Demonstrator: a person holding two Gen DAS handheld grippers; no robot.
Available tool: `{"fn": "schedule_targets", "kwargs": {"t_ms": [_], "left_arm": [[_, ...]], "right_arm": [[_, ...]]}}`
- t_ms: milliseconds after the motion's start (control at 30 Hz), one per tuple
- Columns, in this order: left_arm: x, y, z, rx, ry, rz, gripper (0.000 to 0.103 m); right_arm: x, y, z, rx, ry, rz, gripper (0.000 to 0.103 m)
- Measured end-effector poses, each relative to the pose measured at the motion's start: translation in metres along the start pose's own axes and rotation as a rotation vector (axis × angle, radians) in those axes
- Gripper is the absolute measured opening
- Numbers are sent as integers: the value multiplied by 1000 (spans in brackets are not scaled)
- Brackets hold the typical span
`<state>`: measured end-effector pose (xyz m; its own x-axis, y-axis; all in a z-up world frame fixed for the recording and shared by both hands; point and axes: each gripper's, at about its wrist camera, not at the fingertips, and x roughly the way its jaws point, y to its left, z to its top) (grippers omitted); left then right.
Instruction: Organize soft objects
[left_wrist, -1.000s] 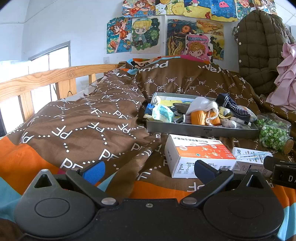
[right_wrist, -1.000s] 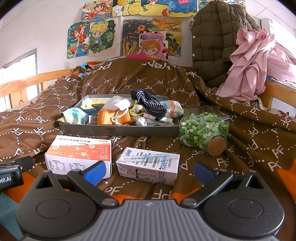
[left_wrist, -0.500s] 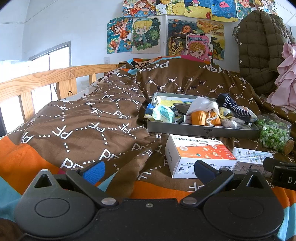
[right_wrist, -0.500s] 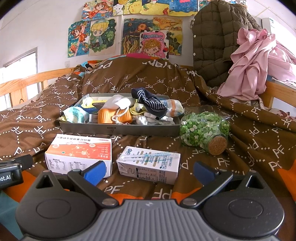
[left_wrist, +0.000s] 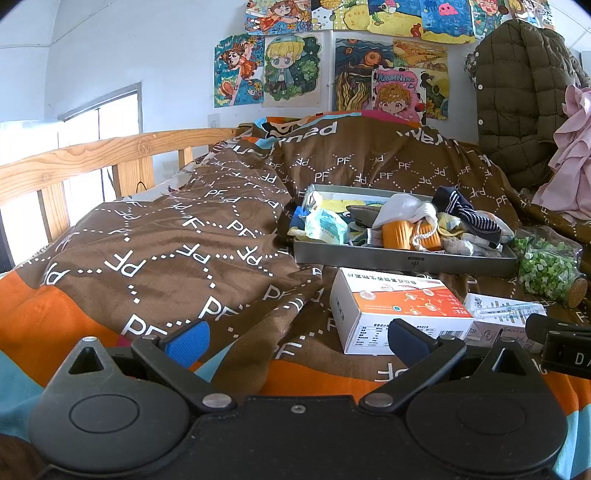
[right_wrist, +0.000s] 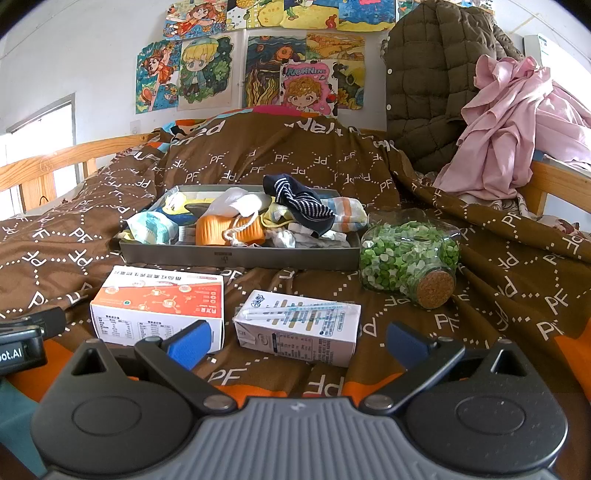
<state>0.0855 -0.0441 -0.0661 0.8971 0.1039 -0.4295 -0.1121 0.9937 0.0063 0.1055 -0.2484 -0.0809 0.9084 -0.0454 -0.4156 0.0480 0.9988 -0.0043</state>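
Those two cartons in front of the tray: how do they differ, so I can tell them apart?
The orange-and-white box is larger and lies left; the white drink carton is smaller and lies right. The orange-and-white box has an orange printed top; the white drink carton is pale, with a wrapped straw along its top. Both lie flat on the brown duvet, in front of the grey tray, untouched.

Brown bedding, bright clutter

The quilt (right_wrist: 303, 162) is brown with white dotted diamonds and "PF" letters, orange and teal at the lower edge. In the grey tray (right_wrist: 240, 254) at centre frame: a navy white-striped sock (right_wrist: 299, 199) and an orange ribbed item (right_wrist: 229, 230). An orange-and-white box (right_wrist: 159, 299) lies lower left, green bits fill the jar (right_wrist: 406, 251) at right, and a pink cloth (right_wrist: 517, 122) is upper right.
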Motion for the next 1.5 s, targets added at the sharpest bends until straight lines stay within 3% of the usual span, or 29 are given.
{"fn": "schedule_targets", "kwargs": {"t_ms": [1500], "left_arm": [[1,0,-1,2,0,1,102]], "right_arm": [[2,1,-2,-4,6,2,103]]}}
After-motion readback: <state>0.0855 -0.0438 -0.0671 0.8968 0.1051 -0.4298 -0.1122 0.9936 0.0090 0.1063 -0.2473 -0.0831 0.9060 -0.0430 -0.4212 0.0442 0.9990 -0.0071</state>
